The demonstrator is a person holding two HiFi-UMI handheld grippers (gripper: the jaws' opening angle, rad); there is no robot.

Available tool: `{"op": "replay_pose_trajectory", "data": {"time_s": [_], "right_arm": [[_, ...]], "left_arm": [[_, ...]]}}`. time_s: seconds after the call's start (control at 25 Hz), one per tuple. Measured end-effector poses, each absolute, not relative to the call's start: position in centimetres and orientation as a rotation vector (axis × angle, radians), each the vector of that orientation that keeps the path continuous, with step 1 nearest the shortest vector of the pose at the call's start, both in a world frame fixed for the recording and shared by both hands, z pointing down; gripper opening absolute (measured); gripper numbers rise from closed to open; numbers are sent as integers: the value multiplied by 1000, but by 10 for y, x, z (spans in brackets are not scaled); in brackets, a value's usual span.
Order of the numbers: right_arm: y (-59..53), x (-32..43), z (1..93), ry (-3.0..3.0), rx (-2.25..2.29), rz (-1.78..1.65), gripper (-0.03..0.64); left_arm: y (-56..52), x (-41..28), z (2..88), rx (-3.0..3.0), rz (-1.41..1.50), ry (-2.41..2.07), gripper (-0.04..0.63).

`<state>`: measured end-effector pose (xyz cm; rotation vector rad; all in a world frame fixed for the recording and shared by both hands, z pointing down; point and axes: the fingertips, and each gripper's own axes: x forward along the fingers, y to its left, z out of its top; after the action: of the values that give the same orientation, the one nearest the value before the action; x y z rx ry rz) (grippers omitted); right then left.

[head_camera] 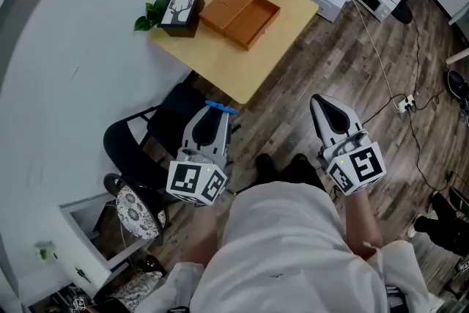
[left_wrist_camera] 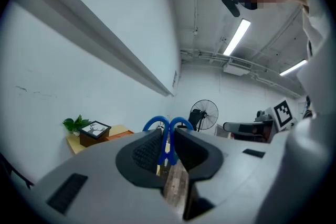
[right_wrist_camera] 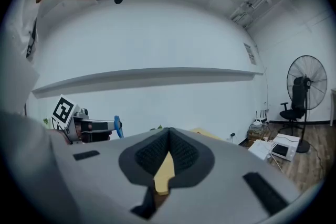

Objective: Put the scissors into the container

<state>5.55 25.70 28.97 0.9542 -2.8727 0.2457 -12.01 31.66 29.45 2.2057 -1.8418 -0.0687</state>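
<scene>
Jaws of left gripper (head_camera: 212, 118) pinch the scissors (left_wrist_camera: 153, 123), blue handles poking past the tips, out over the floor (head_camera: 344, 62). Right gripper (right_wrist_camera: 168, 134) jaws pressed together, nothing between. Farther ahead: worktop (head_camera: 242, 66) with orange container (head_camera: 240, 13), well apart from the scissors; deer picture (head_camera: 182, 11) beside it.

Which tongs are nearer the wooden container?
Left. Left tongs, holding scissors, are beside the table corner nearest the container; right tongs hang over floor, farther off to its right.
</scene>
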Motion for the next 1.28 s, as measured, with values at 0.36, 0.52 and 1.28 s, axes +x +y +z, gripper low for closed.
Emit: {"op": "replay_pose_trajectory", "data": {"time_s": [0.36, 0.52, 1.28], "right_arm": [[264, 56, 300, -2833, 962, 215, -2], [258, 64, 307, -2807, 979, 234, -2], [120, 71, 320, -2824, 893, 319, -2]], "left_arm": [[307, -113, 304, 2232, -21, -1783, 77], [300, -106, 311, 2228, 9, -1759, 77], [172, -91, 330, 2179, 156, -1800, 75]]}}
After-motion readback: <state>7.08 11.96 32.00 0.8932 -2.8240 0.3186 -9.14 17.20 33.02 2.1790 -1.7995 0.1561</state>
